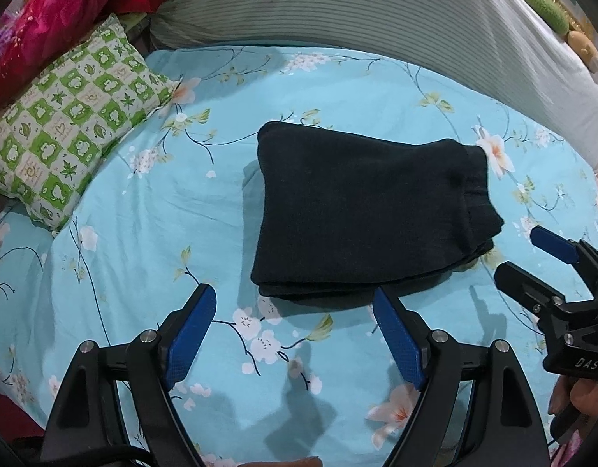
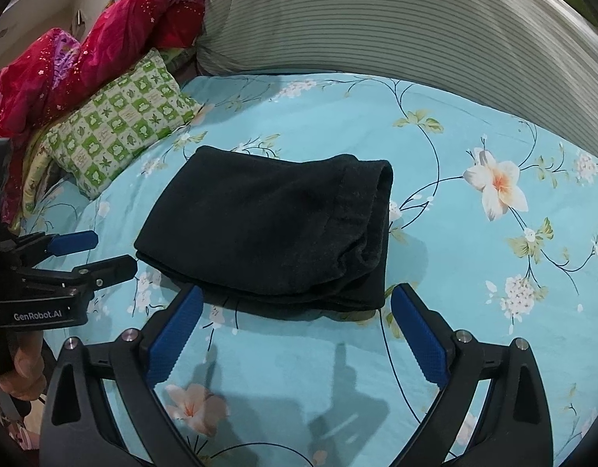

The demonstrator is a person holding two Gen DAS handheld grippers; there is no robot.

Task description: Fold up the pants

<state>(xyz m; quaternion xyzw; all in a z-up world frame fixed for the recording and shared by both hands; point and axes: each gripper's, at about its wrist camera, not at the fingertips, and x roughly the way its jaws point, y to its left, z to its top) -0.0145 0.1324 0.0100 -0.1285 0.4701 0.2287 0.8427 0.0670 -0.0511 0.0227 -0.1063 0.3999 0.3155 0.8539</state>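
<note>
The black pants (image 1: 361, 210) lie folded into a compact rectangle on the blue floral bedsheet (image 1: 143, 233); they also show in the right wrist view (image 2: 268, 225), with the waistband at the right end. My left gripper (image 1: 295, 303) is open and empty, just short of the pants' near edge. My right gripper (image 2: 297, 303) is open and empty, also just in front of the near edge. The right gripper shows at the right of the left wrist view (image 1: 521, 253), and the left gripper at the left of the right wrist view (image 2: 112, 251).
A green checked pillow (image 1: 69, 124) lies at the far left of the bed. A red floral blanket (image 2: 85, 54) is bunched behind it. A large grey striped pillow (image 1: 357, 4) runs along the far side.
</note>
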